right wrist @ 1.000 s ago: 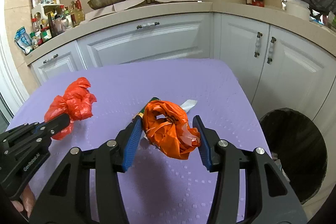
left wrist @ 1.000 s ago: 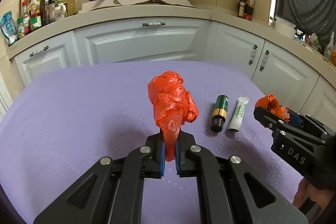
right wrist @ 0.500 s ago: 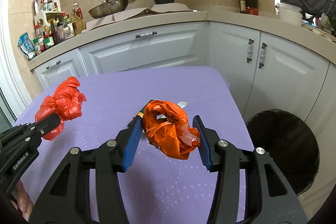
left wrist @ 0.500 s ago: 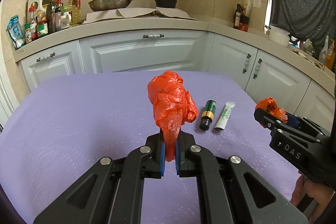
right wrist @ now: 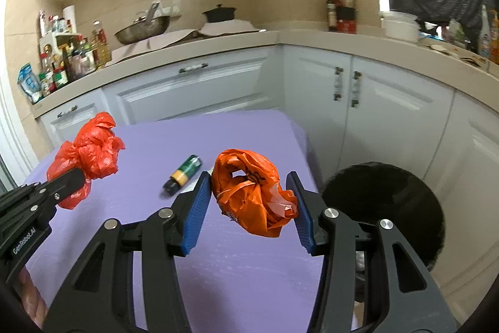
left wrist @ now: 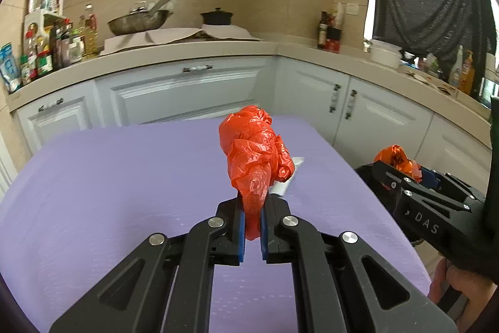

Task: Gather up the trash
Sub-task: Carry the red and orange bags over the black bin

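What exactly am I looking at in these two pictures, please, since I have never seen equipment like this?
A person holds a two-fingered hand tool in each hand; each tool carries a wide-angle camera looking along its fingers. One picture comes from the left gripper, shut on a crumpled red bag. The other comes from the right gripper, clamped on an orange bag. Below is a table with a purple cloth. On it lie a small bottle and a white tube, mostly hidden. A black bin stands beside the table.

white tube [left wrist: 288, 177]: mostly hidden behind red bag [left wrist: 254, 152] | cabinets: blurred
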`<state>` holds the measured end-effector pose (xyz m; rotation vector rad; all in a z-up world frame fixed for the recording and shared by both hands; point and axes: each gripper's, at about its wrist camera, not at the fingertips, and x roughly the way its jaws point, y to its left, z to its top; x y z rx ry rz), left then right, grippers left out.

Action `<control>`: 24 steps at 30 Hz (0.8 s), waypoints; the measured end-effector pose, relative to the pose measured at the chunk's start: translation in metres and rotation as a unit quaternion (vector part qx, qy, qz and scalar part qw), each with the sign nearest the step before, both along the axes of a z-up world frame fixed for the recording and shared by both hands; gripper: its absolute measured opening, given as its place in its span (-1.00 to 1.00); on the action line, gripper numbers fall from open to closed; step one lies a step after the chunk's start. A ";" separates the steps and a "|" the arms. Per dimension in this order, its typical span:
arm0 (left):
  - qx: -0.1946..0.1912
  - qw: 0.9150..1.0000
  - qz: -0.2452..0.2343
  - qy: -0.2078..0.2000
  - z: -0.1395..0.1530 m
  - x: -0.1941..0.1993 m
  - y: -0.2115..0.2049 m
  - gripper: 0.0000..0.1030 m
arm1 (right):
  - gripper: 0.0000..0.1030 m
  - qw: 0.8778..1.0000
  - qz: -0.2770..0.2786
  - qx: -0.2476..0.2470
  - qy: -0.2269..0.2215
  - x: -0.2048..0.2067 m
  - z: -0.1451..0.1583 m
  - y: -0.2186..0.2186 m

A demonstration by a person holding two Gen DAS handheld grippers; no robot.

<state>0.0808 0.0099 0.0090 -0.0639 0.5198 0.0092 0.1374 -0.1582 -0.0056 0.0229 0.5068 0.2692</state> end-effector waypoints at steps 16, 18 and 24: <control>0.001 0.996 -0.083 -0.011 0.007 0.008 -0.073 -0.85 | -0.07 0.997 -0.079 0.005 -0.009 -0.010 0.003 -0.079; 0.002 0.996 -0.093 -0.014 0.007 0.009 -0.083 -0.85 | -0.07 0.996 -0.090 0.006 -0.008 -0.010 0.002 -0.091; 0.011 0.992 -0.124 -0.020 0.007 0.017 -0.115 -0.86 | -0.07 0.993 -0.120 0.005 -0.009 -0.008 0.002 -0.123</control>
